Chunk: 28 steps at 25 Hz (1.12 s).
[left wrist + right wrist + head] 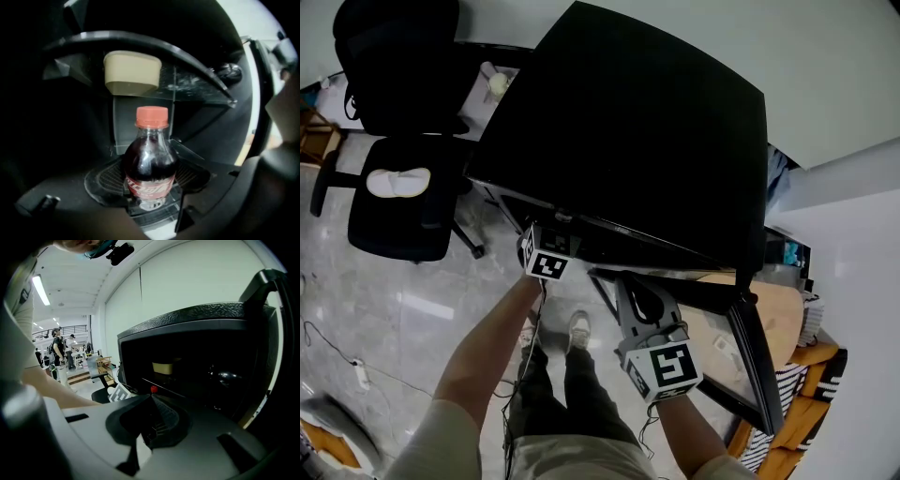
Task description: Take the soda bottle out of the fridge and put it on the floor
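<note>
The soda bottle [150, 159] stands upright inside the black fridge [628, 141], red cap on, under a glass shelf [199, 89] — a beige tub [132, 72] sits on that shelf at the bottle's 12 o'clock. The left tool [152, 172] is spread wide, its pads flanking the bottle's lower half at 9 and 3 o'clock. The right tool [152, 401] — pads pressed together, empty — hangs just outside the fridge mouth.

Glass shelf [197, 89] close over soda bottle [150, 161], fridge door [757, 356] rt, left prob. clear
</note>
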Each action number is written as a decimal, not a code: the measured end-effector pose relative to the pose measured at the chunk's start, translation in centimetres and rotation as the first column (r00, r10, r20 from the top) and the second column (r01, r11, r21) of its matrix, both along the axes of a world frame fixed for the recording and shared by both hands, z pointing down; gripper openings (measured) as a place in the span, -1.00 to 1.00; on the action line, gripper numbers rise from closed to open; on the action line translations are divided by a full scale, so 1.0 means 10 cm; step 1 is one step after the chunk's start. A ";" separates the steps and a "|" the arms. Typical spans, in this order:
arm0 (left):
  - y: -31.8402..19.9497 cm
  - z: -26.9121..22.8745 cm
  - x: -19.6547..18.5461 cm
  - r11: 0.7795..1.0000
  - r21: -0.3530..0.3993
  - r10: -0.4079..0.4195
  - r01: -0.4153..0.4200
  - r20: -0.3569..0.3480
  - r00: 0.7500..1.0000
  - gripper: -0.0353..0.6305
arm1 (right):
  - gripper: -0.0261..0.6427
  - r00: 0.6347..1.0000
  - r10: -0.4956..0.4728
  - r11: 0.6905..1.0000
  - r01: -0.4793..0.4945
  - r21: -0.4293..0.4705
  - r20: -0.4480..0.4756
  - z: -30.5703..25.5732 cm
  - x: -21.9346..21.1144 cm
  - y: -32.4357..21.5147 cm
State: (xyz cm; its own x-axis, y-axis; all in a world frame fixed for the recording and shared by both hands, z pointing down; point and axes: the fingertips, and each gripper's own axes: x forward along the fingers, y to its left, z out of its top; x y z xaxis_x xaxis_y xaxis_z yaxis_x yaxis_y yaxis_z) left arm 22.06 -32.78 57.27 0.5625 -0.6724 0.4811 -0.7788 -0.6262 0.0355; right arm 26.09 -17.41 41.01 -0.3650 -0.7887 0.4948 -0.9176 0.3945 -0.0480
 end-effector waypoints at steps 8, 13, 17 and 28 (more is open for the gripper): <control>0.62 -0.30 -0.10 0.997 0.003 0.082 -0.082 -0.012 0.997 0.00 | -0.93 1.000 -0.007 0.999 0.007 0.031 -0.001 -0.25 -0.03 0.07; 0.98 -0.76 -0.30 0.996 0.005 0.091 -0.091 -0.037 0.995 0.00 | -0.93 0.999 -0.035 0.998 0.035 0.057 0.008 -0.52 -0.13 0.17; 1.27 -1.27 -0.56 0.997 0.016 0.078 -0.077 -0.040 0.996 0.00 | -0.93 0.998 -0.063 0.994 0.062 0.096 0.011 -0.85 -0.23 0.25; 1.87 -2.90 -1.30 0.986 0.165 0.023 -0.022 -0.008 1.000 0.00 | -0.93 0.991 -0.131 0.962 0.117 0.248 0.038 -1.92 -0.47 0.47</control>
State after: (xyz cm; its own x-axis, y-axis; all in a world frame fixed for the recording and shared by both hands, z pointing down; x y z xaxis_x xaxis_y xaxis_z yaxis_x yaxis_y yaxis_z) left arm 9.07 -14.09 28.31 0.5825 -0.7293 0.3590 -0.7647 -0.6414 -0.0621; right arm 21.40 -12.70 21.85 -0.4881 -0.8301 0.2695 -0.8595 0.5108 0.0168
